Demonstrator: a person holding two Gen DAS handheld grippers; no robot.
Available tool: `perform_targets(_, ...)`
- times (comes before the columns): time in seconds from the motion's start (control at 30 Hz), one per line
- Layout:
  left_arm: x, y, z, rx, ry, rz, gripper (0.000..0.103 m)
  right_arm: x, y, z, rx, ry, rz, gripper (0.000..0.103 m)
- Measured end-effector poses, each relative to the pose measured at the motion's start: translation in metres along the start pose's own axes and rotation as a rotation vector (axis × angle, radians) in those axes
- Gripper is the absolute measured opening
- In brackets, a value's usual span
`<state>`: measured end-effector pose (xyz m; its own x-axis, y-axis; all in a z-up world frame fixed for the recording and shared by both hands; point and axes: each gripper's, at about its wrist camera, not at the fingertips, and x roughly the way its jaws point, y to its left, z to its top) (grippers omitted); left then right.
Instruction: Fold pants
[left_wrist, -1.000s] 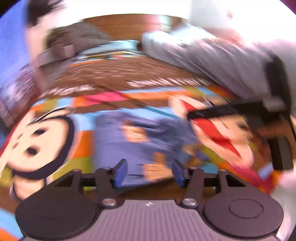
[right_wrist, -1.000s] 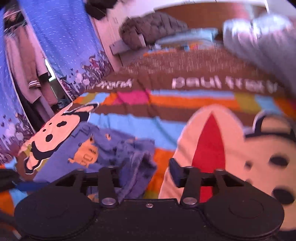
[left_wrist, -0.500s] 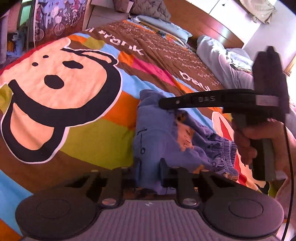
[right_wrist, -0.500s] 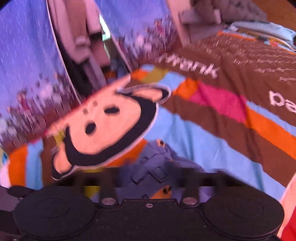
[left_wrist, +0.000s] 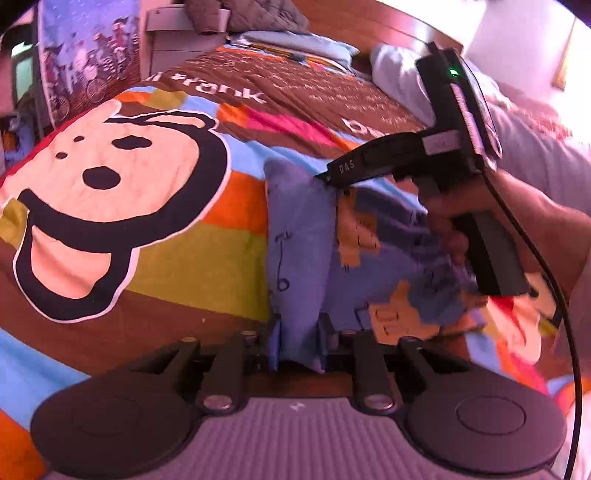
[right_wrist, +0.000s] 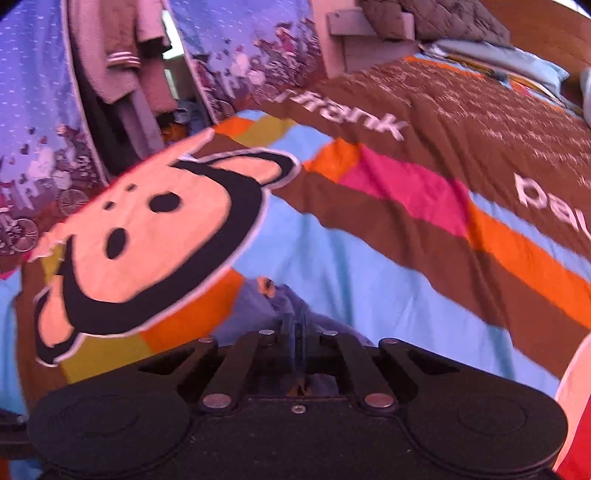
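Your left claw (left_wrist: 298, 345) sits at the bottom centre of the left wrist view, its two blue-tipped fingers (left_wrist: 274, 347) drawn in on a fold of the small blue cotton pants with orange cartoon prints (left_wrist: 306, 251); the cloth fills the gap between them. The pants lie bunched on the bed, on the bright striped bedspread with a big cartoon monkey face (left_wrist: 110, 206), reaching from your left claw up toward the middle of the frame and spreading to the right. Your right claw (left_wrist: 325, 176) enters that view from the upper right, its black nose touching the far edge of the pants; from this side you cannot tell how its jaws stand. The right wrist view settles it: there your right claw (right_wrist: 295, 338), at the bottom centre, has its fingers nearly together with a thin pinch of the blue pants (right_wrist: 258, 299) between them, the rest of the cloth rising just beyond. The bedspread (right_wrist: 369, 277) fills the frame, and a purple printed curtain (right_wrist: 236, 55) hangs at the upper left.
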<state>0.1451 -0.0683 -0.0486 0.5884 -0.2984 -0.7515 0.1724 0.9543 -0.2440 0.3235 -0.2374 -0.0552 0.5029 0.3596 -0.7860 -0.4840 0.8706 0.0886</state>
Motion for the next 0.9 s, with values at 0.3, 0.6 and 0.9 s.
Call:
perform_targets(0.3, -0.023, 0.024, 0.003, -0.129, -0.005, -0.049, 0.051, -0.079, -0.018, -0.021, 0.042, -0.143, 0.0, 0.035)
perform_targets(0.6, 0.0, 0.022, 0.015, -0.145, 0.015, -0.022, 0.025, -0.119, 0.007, -0.118, -0.111, -0.056, -0.199, 0.051)
perform_targets(0.9, -0.03, 0.001, 0.021, 0.026, -0.146, 0.066, 0.044, -0.148, -0.023, -0.131, 0.098, -0.265, -0.177, 0.073)
